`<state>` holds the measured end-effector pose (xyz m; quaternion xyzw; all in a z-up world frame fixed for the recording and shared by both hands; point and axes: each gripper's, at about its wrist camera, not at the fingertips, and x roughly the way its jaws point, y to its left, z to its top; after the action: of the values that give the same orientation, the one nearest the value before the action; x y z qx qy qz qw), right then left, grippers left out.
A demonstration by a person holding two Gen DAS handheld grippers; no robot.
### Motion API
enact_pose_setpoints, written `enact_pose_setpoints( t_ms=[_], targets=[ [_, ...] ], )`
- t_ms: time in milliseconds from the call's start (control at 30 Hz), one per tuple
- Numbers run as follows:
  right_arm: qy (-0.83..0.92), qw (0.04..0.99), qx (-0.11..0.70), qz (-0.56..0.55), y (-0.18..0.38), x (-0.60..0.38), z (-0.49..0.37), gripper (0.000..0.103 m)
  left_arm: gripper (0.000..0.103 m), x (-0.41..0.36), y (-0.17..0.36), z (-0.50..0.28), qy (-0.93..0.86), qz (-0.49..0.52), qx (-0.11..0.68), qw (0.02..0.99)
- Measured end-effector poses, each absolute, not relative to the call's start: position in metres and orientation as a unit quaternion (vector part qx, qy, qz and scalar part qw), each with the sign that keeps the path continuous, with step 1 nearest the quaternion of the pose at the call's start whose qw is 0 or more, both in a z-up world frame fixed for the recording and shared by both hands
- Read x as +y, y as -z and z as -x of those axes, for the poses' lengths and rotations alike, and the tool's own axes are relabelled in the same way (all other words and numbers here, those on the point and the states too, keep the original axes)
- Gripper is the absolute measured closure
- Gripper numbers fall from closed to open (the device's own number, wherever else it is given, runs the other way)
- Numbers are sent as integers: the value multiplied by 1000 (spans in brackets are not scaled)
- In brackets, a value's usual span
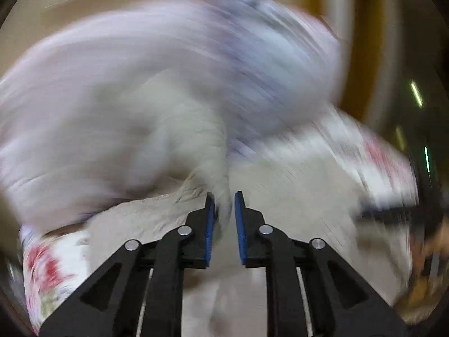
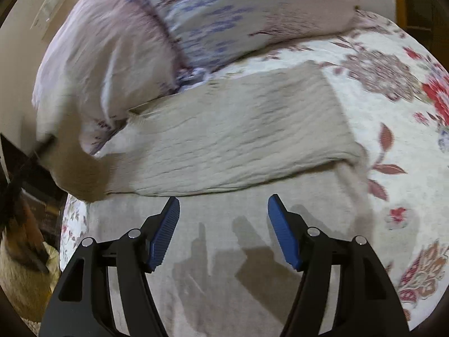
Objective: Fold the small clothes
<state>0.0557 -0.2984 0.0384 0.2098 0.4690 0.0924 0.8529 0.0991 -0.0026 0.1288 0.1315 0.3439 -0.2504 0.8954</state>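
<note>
One fold looks made: the beige garment [image 2: 230, 129] lies on the floral bedspread [image 2: 398, 112], its far half doubled over the near half, just below the pillow [image 2: 118, 42]. The left tool [image 1: 224, 199] is pinched on a bunched corner of that cloth, in a blurred view. The right tool [image 2: 223, 205] hangs spread and empty above it, so further folds and tidying likely remain.

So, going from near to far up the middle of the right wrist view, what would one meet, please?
Right tool → flat beige cloth → its folded-over layer → floral bedspread → lilac pillow.
</note>
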Motion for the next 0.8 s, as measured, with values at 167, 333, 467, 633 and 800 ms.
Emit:
enact_pose_setpoints(
  t_ms=[167, 333, 467, 633, 800],
  targets=[
    [-63, 845, 475, -237, -33, -352, -27, 36, 41, 16, -92, -65, 180, -99, 408, 890],
    [-61, 806, 510, -294, -8, -394, 19, 36, 39, 118, -58, -29, 68, 18, 494, 867],
    [-132, 750, 545, -351, 15, -392, 52, 51, 42, 155, -32, 19, 52, 118, 535, 835],
    [-216, 692, 577, -375, 33, -372, 83, 75, 59, 165, -18, 69, 81, 198, 537, 816],
    [-262, 656, 594, -385, 44, -357, 90, 92, 81, 156, -10, 93, 104, 249, 555, 787]
  ],
)
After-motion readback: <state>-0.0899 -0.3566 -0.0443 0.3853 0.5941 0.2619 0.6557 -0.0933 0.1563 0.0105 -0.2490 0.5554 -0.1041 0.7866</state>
